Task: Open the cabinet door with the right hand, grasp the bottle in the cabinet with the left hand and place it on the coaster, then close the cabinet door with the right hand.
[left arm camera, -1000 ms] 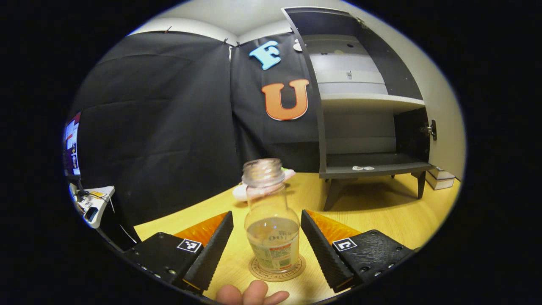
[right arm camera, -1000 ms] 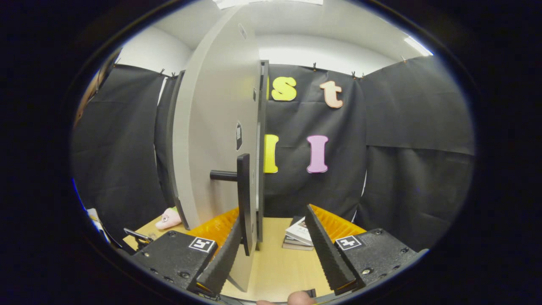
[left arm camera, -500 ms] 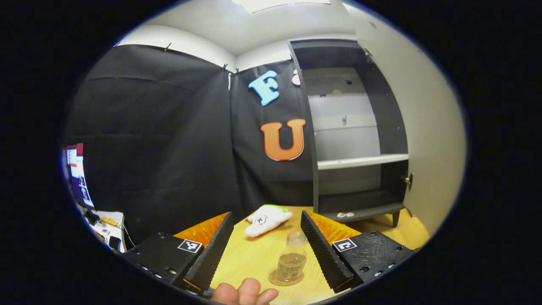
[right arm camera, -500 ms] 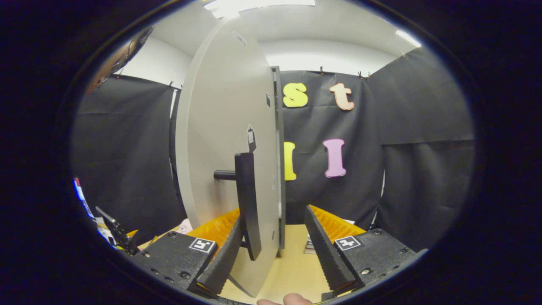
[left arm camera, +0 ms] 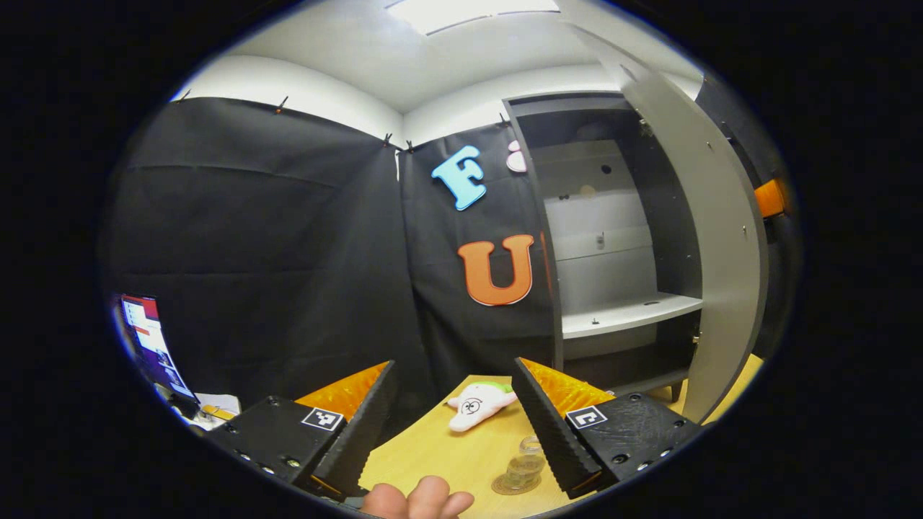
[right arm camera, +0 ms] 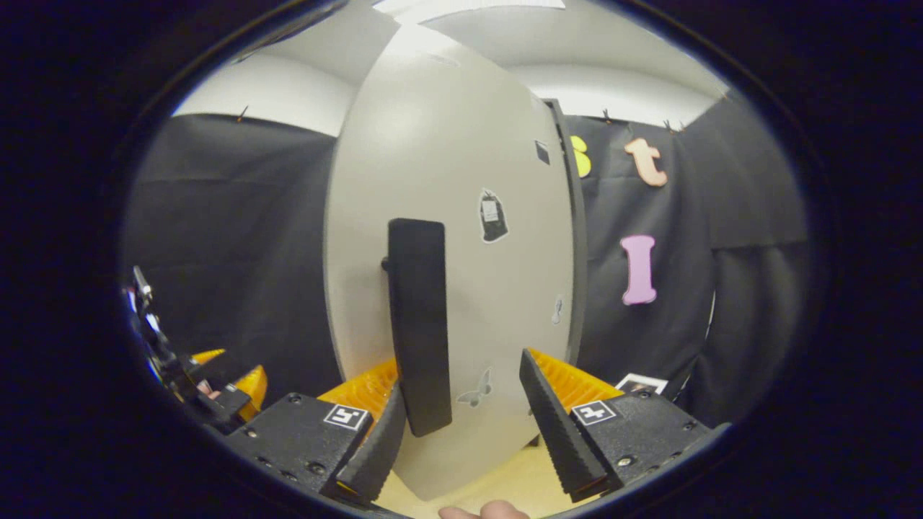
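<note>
Bottle [left arm camera: 524, 467] stands on the coaster [left arm camera: 515, 484] near your left gripper [left arm camera: 454, 425], whose fingers are spread and empty. Your right gripper [right arm camera: 461, 425] is also spread, holding nothing, its handle [right arm camera: 418, 324] nearest the left finger. Cabinet door [left arm camera: 710, 238] remains partly open; contact with the handle can't be made out.

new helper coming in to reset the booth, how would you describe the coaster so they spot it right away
Start at the tall grey cabinet with its door ajar, then look down to the wooden table in front of it. The coaster is the flat round brown disc under the clear bottle, nearer than the white plush toy, which lies loose.
</note>
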Tool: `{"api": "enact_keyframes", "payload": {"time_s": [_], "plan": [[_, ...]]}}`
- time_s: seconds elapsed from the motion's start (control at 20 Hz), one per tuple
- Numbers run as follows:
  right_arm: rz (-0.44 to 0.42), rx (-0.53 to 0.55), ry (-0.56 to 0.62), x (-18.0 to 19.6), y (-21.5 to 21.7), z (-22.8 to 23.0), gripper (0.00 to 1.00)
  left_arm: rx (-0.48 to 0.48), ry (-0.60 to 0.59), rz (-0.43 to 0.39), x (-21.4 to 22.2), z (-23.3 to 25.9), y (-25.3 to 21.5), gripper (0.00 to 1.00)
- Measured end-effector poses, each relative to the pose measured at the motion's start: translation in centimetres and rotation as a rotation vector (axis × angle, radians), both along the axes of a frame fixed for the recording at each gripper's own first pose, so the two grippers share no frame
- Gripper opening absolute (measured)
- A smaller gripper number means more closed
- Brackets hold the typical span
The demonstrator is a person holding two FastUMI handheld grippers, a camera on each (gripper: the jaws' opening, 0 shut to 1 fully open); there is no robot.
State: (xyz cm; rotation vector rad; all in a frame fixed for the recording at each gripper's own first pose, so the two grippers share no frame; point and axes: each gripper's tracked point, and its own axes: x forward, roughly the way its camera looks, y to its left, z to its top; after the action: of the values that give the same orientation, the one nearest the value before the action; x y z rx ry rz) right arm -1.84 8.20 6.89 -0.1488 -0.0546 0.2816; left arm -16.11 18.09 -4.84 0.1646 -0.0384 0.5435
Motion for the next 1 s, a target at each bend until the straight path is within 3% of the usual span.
{"api": "enact_keyframes", "payload": {"time_s": [0.15, 0.2, 0.25, 0.4, 0.6, 0.75, 0.8, 0.9, 1.0], "plan": [[0.196, -0.002, -0.098, -1.8, 5.5, 0.6, 0.88, 0.012, -0.001, 0.006, 0.4, 1.5, 0.1, 0.96], [0.198, -0.057, -0.094, -1.5, 5.8, 0.1, 0.82, 0.012, -0.006, 0.005, 0.7, 1.9, 0.0, 0.96], [0.208, -0.085, -0.09, -2.0, 5.8, -0.1, 0.88, 0.01, -0.014, 0.004, 1.0, 2.3, 0.0, 0.96], [0.273, 0.006, 0.0, -1.8, 6.7, -1.8, 0.92, 0.053, -0.032, 0.04, 1.1, 3.9, 0.6, 0.96], [0.179, 0.091, 0.042, -0.2, 3.3, -1.4, 0.88, 0.08, -0.04, -0.029, 2.2, 5.6, -1.9, 0.96], [0.103, 0.127, 0.099, 2.0, 1.7, -2.7, 0.88, 0.064, -0.03, -0.126, 3.8, 6.2, -5.3, 0.96], [0.021, 0.121, 0.114, 2.8, 0.4, -3.0, 0.88, 0.06, -0.02, -0.149, 4.2, 6.4, -6.4, 1.0], [-0.148, 0.119, 0.129, 3.9, -2.3, -3.8, 0.88, 0.022, -0.003, -0.226, 5.9, 6.4, -8.8, 0.96], [-0.185, 0.146, 0.14, 5.0, -1.9, -4.8, 0.89, -0.034, -0.002, -0.287, 6.9, 6.4, -11.0, 0.96]]}}
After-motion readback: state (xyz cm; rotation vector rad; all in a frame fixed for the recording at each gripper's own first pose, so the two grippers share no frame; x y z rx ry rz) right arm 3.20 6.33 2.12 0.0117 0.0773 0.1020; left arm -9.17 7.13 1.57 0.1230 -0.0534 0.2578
